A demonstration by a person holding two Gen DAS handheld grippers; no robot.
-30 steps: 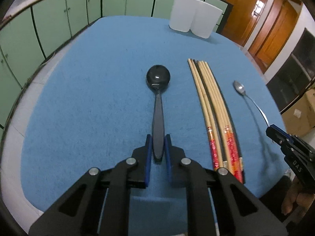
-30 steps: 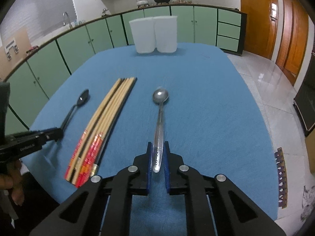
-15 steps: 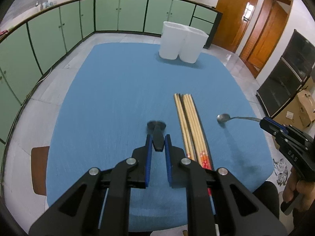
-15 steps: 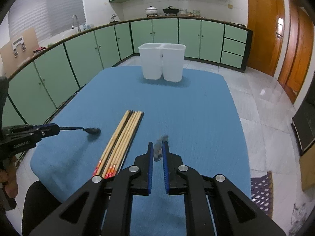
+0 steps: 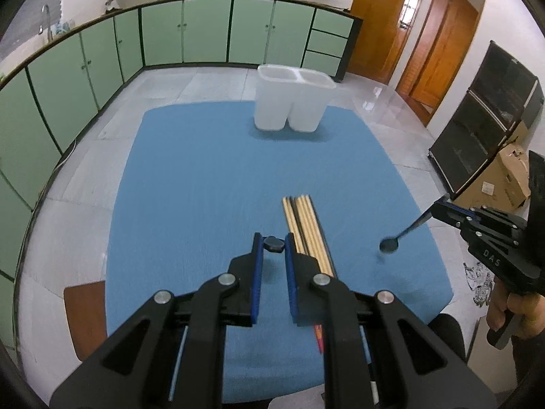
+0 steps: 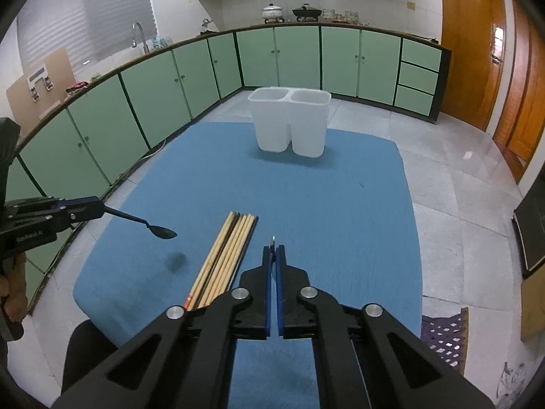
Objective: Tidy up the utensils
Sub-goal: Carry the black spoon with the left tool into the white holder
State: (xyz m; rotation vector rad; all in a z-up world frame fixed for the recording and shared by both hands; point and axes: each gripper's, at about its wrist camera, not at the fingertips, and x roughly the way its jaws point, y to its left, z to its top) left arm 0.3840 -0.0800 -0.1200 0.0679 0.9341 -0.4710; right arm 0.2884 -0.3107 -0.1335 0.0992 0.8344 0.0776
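Black spoon (image 6: 160,231): lifted clear of the cloth, clenched by its handle in the left gripper (image 5: 271,242); in the right wrist view the bowl points right and hangs above its own dark shadow on the cloth, left of the chopsticks. In the left wrist view only its end shows between the blue pads.

Metal spoon (image 5: 395,241): off the table too, grasped by the handle in the right gripper (image 6: 273,248); seen from the left wrist, its bowl hangs low over the near right part of the cloth, right of the chopsticks. From the right wrist only a thin edge pokes past the pads.

Chopsticks (image 6: 224,257): a tight bundle of pale wooden sticks with a dark one among them, lying flat on the near part of the cloth, between the two held spoons.

Holder (image 6: 290,121): white, two compartments side by side, upright at the far end of the cloth, well apart from the chopsticks.

Table cloth (image 6: 327,204): blue, covering the table.

Surroundings: green cabinets (image 6: 163,78) along the far and left walls, wooden doors (image 5: 429,30) on the right.
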